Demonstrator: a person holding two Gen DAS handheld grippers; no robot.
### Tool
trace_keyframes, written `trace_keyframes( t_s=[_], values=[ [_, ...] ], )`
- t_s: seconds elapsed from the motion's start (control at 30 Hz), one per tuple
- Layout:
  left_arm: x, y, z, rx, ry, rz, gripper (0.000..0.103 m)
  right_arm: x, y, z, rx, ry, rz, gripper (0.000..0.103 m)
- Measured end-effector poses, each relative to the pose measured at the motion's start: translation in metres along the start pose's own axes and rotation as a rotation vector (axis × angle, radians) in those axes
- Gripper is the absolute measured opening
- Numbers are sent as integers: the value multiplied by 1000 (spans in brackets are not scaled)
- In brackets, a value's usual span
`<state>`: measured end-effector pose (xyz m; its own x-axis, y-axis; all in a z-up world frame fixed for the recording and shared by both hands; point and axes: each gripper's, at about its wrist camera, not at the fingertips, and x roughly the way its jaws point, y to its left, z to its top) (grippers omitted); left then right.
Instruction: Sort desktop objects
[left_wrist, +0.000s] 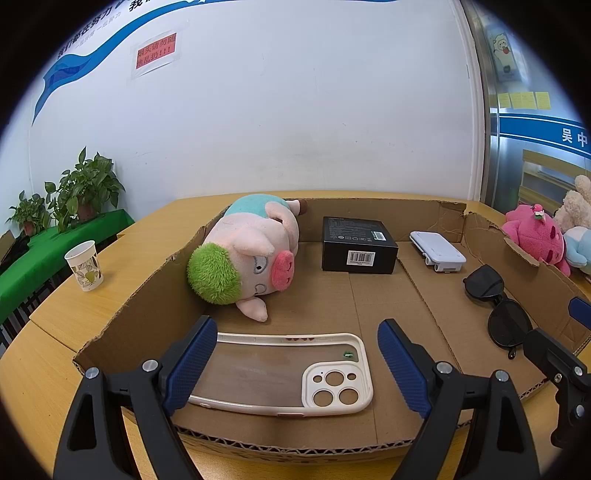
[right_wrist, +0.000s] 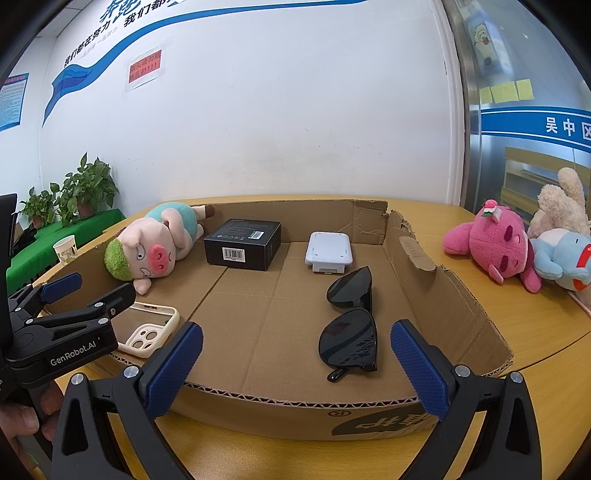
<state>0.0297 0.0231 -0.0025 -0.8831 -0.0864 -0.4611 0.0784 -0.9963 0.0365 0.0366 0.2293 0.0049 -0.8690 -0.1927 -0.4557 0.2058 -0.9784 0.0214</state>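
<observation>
The shallow brown corrugated cardboard tray (right_wrist: 461, 295) looks matt, its cut rims rough and fluted. It rests on a smooth, light wood-grain table (right_wrist: 535, 369). Inside the tray, the pink fuzzy cloth pig toy (left_wrist: 255, 254) has a shaggy green tuft; the black printed paper box (left_wrist: 356, 245) is faintly satin; the cream plastic phone case (left_wrist: 295, 373) has a clear back; the black sunglasses (right_wrist: 351, 325) shine glossy.

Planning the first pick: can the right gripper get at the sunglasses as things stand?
Probably yes. The right gripper is open and empty, with the sunglasses lying just beyond its fingertips on the box floor; only the low front wall of the cardboard box lies between.
</observation>
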Motion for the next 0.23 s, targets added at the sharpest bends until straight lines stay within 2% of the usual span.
trace_keyframes(
  t_s=[0.23],
  values=[
    [1, 0, 0, 0, 1, 0, 89, 0, 0, 0, 0, 0, 0, 103]
  ],
)
